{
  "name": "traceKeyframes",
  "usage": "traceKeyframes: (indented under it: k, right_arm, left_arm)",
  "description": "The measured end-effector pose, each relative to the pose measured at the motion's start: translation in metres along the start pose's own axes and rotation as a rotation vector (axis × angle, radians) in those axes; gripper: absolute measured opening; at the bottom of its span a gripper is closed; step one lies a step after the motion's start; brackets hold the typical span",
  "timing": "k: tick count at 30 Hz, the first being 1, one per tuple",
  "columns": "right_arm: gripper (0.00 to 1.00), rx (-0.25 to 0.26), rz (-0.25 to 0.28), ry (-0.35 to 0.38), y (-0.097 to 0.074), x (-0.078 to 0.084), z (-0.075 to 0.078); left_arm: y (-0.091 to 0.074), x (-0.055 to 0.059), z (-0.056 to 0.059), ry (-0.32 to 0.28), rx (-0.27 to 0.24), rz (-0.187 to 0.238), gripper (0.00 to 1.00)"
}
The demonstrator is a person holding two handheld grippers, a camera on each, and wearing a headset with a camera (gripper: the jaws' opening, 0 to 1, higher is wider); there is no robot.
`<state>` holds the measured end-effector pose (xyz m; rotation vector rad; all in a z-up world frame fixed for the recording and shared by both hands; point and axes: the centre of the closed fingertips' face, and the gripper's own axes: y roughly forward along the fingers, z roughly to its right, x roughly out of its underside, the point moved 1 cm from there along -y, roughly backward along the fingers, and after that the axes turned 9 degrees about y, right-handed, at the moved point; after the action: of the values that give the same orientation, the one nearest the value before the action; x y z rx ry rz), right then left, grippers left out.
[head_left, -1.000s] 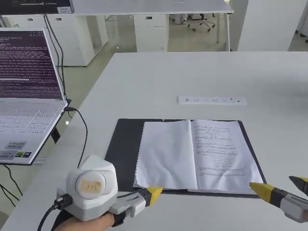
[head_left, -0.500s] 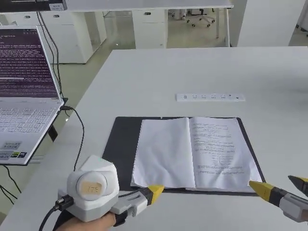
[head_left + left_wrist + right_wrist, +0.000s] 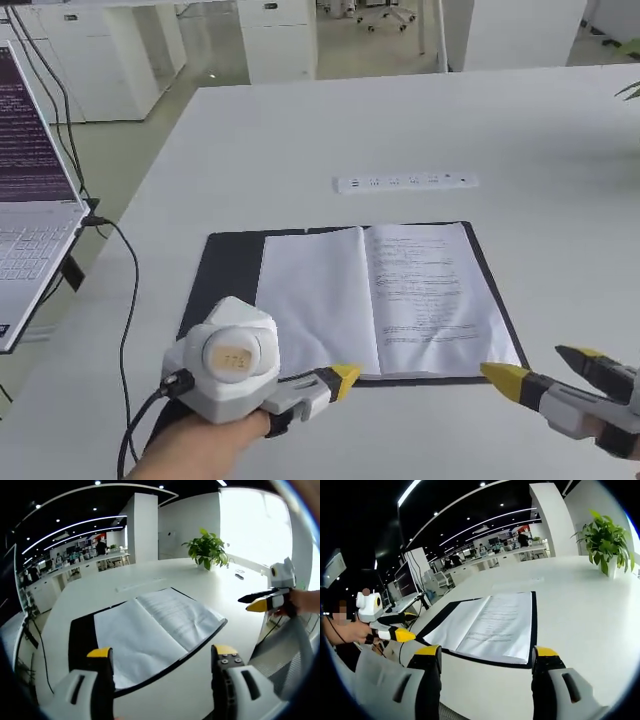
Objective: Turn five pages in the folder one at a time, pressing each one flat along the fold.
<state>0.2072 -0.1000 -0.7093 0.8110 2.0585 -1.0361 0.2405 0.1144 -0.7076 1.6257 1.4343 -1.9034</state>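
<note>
Folder (image 3: 232,270) lies open flat on the table (image 3: 300,130). Left gripper (image 3: 335,378) and right gripper (image 3: 540,365) hover at its near edge, jaws wide apart, holding nothing. Power strip (image 3: 405,183) sits beyond the far edge.

Your left gripper (image 3: 343,378): white rounded plastic housing (image 3: 225,375) with a round pale-orange label disc (image 3: 232,357) on the back; it carries small digits, unreadable. A thin black cable (image 3: 135,440) exits the housing's rear. There's a black handle section (image 3: 272,420) at your hand. The jaw bodies are grey with black inner faces and yellow tip caps, with small dark screw heads (image 3: 228,661) just behind one cap. Your right gripper (image 3: 540,365): grey body, same yellow caps, white domed head (image 3: 282,572).
</note>
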Motion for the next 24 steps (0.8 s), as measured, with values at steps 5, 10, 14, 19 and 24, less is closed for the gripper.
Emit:
traceKeyframes:
  k: [5,10,14,19,24]
  right_arm:
    - [0.73,0.003,0.006,0.004,0.000,0.000,0.003]
    - [0.72,0.008,0.011,0.013,0.000,0.000,0.007]
    - [0.71,0.014,0.012,0.022,0.001,0.001,0.013]
    - [0.70,0.020,0.013,0.031,0.003,0.003,0.019]
    - [0.70,0.026,0.020,0.042,0.003,0.003,0.022]
  left_arm:
    - [0.025,-0.006,0.013,0.027,0.045,-0.015,0.79]
    - [0.049,-0.012,0.030,0.054,0.088,-0.015,0.78]
    - [0.068,-0.016,0.044,0.076,0.122,-0.021,0.77]
    - [0.093,-0.016,0.059,0.086,0.147,-0.029,0.75]
    - [0.114,-0.016,0.073,0.099,0.166,-0.032,0.73]
